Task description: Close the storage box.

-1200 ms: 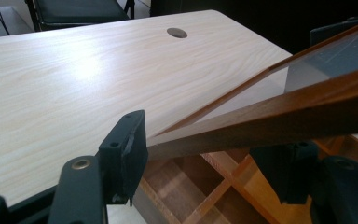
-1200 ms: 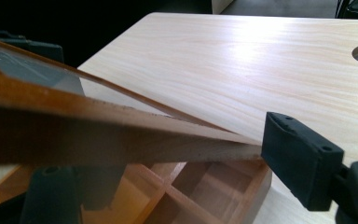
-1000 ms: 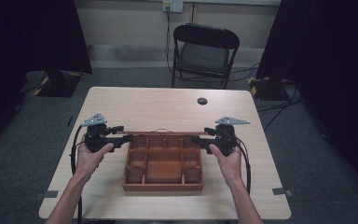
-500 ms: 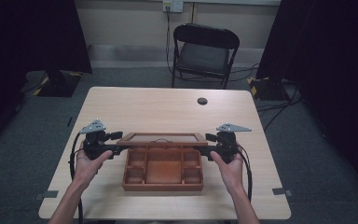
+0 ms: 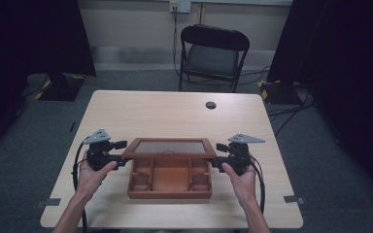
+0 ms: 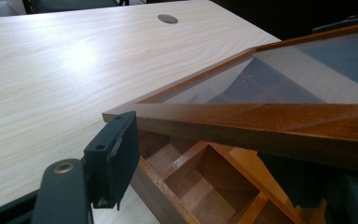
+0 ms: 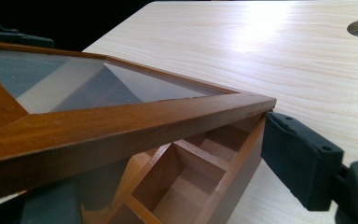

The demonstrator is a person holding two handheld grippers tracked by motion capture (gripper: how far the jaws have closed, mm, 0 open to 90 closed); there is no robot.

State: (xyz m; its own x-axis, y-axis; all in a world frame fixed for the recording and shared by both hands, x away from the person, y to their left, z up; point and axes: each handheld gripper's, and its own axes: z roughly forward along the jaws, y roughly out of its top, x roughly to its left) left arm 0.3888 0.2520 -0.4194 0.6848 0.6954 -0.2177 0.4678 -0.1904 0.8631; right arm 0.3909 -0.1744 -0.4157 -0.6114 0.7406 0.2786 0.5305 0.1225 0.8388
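One wooden compartment box [image 5: 170,180] is seen on the pale woodgrain bench [image 5: 175,114], its glass-paned lid [image 5: 170,147] held raised. Left claw [image 5: 118,158] is clamped on the lid's left frame edge, right claw [image 5: 218,155] on its right.

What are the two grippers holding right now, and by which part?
Both hold the glass-paned wooden lid of the brown compartment box: left gripper and right gripper at its front corners.

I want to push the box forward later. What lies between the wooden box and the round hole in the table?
Nothing: in the high view the table is bare light wood between the wooden box, with its raised glass lid, and the round hole.
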